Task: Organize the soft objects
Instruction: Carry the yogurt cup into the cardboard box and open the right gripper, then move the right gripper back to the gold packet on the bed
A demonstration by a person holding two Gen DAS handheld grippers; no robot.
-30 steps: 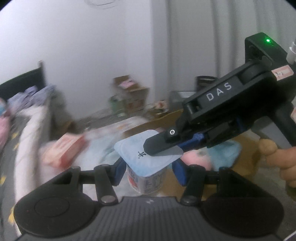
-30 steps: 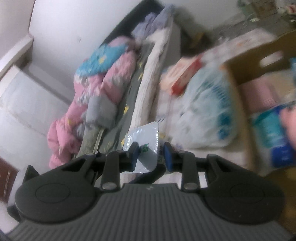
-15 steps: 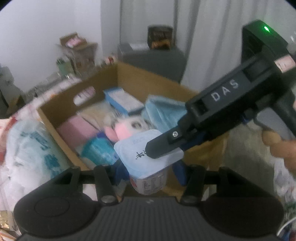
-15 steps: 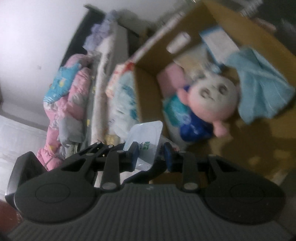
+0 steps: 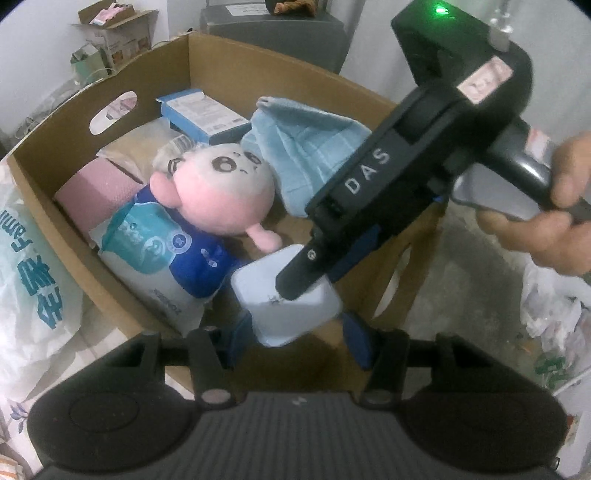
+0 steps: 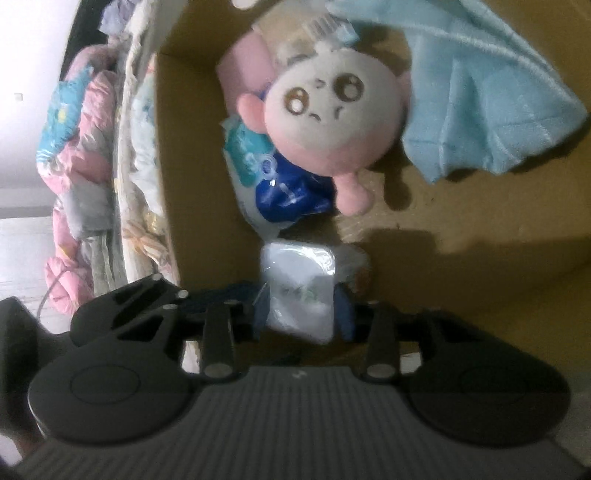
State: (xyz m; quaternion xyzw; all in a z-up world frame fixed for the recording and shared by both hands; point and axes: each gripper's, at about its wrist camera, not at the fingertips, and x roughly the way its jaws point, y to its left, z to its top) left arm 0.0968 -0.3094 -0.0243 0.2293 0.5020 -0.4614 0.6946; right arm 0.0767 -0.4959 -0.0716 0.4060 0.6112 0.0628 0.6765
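Observation:
A small pale blue-white wrapped pack (image 5: pixel 266 302) hangs over the near corner of an open cardboard box (image 5: pixel 236 66). My left gripper (image 5: pixel 295 334) is shut on its body from below. My right gripper (image 6: pixel 303 312) has the same pack (image 6: pixel 299 291) between its pads; its jaws are opening, and the pads still lie against the pack's sides. In the left wrist view one of the right gripper's black fingers (image 5: pixel 299 273) rests on the pack's top. Inside the box lie a pink-and-white plush doll (image 5: pixel 221 192), a light blue towel (image 5: pixel 306 147) and a teal-and-blue soft pack (image 5: pixel 147 243).
The box also holds a pink block (image 5: pixel 96 188) and a blue-and-white carton (image 5: pixel 199 110). A white plastic bag with teal print (image 5: pixel 33 280) leans on its left wall. A grey cabinet (image 5: pixel 273 33) stands behind it. Pink bedding (image 6: pixel 81 147) lies to the left. A hand (image 5: pixel 546 229) holds the right gripper.
Both views have swung down from the bed and wall onto the open box. The pack came along in both grippers to above the box's near corner. The right jaws now stand wider.

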